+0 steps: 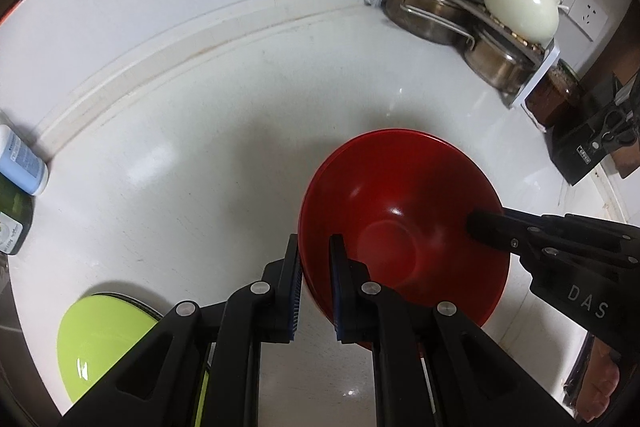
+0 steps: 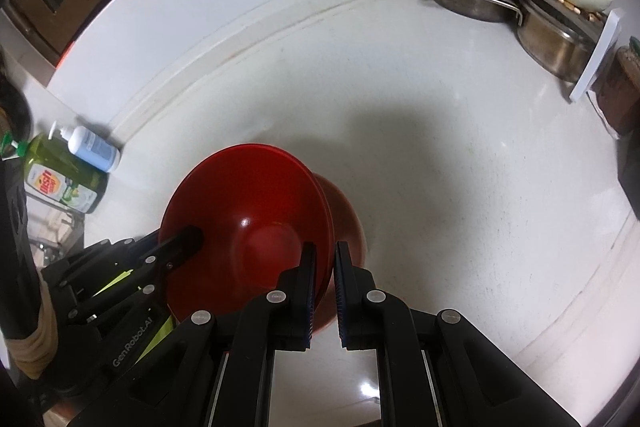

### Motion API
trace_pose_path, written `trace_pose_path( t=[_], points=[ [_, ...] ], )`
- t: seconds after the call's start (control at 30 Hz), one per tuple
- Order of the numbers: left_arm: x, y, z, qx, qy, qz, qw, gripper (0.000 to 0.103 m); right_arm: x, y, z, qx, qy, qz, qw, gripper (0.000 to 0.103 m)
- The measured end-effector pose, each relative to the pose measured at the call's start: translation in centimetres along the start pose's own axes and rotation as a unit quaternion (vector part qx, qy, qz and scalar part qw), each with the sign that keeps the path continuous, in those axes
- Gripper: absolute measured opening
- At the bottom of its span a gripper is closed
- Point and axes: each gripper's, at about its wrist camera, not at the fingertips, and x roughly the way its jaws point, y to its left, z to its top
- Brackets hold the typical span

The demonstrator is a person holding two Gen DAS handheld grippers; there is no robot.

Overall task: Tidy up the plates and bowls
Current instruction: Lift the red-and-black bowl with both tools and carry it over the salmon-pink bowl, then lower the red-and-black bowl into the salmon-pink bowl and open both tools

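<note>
A red bowl [image 1: 400, 203] sits nested on a second red bowl [image 2: 344, 211] on the white counter [image 1: 200, 155]. My left gripper [image 1: 316, 251] is shut on the top bowl's near rim, one finger inside and one outside. From the opposite side, my right gripper [image 2: 326, 251] is shut on the same rim. In the left wrist view the right gripper [image 1: 486, 225] reaches in from the right, its upper finger lying inside the bowl. The left gripper [image 2: 188, 239] shows likewise in the right wrist view. A lime-green bowl [image 1: 104, 343] rests at the lower left, partly hidden by my left gripper.
A rack of steel pans [image 1: 432, 11] and cream pots [image 1: 520, 7] fills the back right corner. A black knife block [image 1: 584, 147] stands to its right. A blue-white pump bottle [image 2: 94, 149] and a green soap bottle [image 2: 60, 179] stand at the left by the backsplash.
</note>
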Motion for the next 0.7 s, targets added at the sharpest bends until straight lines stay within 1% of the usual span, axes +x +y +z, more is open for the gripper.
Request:
trace_pose_path(
  t=[0.33,0.47,0.7],
  points=[
    [1.5,-0.8,-0.4,-0.002,0.022,0.010,0.9997,0.013,1.3,-0.5,-0.2,-0.014,0.016,-0.007,1.000,0.011],
    [2.0,-0.7,-0.6,-0.005,0.030,0.006,0.9995,0.013,1.7,-0.2,-0.4,-0.026,0.014,-0.017,0.999,0.011],
    [1.9,-0.5,-0.7,-0.010,0.025,0.002,0.9996,0.015,1.7,-0.1,-0.5,-0.039,0.009,-0.020,0.999,0.011]
  ],
)
